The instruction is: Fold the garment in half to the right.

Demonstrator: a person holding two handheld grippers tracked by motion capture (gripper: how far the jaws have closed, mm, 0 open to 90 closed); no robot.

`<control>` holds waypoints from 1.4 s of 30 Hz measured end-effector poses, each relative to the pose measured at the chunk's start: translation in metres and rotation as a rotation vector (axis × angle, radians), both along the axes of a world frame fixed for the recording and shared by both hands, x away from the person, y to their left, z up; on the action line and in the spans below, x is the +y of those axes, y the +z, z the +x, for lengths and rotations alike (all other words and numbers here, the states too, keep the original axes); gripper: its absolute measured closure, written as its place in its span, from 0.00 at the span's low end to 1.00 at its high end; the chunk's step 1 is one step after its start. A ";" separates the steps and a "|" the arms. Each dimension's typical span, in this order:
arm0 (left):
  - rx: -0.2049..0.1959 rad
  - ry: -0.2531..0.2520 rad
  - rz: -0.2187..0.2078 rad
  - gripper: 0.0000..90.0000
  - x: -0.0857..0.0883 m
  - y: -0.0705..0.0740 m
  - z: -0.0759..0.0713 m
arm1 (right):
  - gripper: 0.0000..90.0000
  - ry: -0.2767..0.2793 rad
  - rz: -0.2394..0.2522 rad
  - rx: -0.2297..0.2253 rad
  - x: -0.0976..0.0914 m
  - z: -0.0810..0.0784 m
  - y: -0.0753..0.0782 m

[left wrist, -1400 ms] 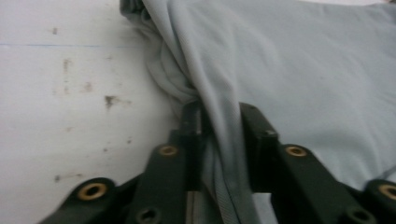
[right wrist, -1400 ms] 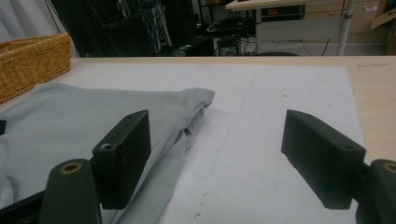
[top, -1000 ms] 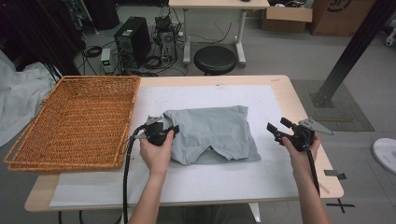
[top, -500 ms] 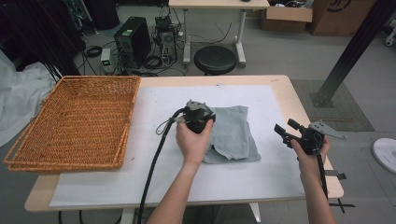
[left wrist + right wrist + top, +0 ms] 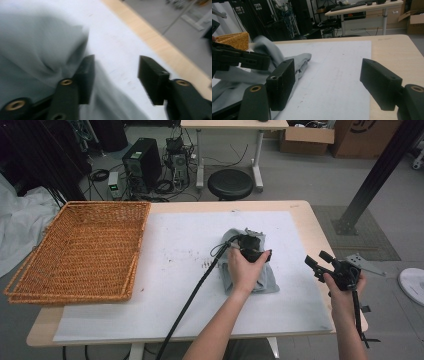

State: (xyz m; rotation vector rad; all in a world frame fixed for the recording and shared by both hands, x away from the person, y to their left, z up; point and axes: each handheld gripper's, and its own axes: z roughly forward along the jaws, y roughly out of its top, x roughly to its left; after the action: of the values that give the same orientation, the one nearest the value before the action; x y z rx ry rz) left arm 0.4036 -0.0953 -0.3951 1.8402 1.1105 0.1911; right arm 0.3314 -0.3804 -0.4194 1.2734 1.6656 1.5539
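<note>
Grey garment (image 5: 248, 270) lies folded over on the white mat (image 5: 175, 260), right of centre. My left gripper (image 5: 248, 244) has just been opening above the fold, nothing clamped. Right gripper (image 5: 316, 262) waits open beside it. Lift straight up so the fold stays flat.

Both forearms are showing bare, with no sleeves or gloves. The left gripper (image 5: 251, 245) is showing a chunky black body, with a thick black cable trailing off it. Its fingers (image 5: 86, 75) are showing as flat, matte black blocks on black arms studded with brass-ringed screw holes. The right gripper (image 5: 320, 262) is also looking black, carrying a grey three-cornered plate and a thin black cable; its fingers (image 5: 283, 80) are showing the same blocky shape and brass fittings.
</note>
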 end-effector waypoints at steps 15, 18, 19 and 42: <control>-0.064 0.071 -0.152 0.28 0.101 0.013 -0.020 | 0.32 0.020 -0.004 0.016 0.012 0.004 -0.006; -0.063 0.026 -0.091 0.28 0.106 0.001 -0.025 | 0.34 0.044 -0.003 0.020 0.026 0.013 -0.005; -0.072 0.008 -0.077 0.28 0.105 -0.001 -0.027 | 0.34 0.054 -0.002 0.019 0.032 0.017 -0.004; -0.226 -0.288 0.015 0.87 0.073 -0.027 -0.051 | 0.53 0.227 -0.011 0.156 0.131 0.130 -0.002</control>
State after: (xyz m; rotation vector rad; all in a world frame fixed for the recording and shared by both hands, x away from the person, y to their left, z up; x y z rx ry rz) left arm 0.3531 -0.0227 -0.4221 1.9143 0.6823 0.2326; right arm 0.4617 -0.2493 -0.4216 1.2638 1.9722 1.6056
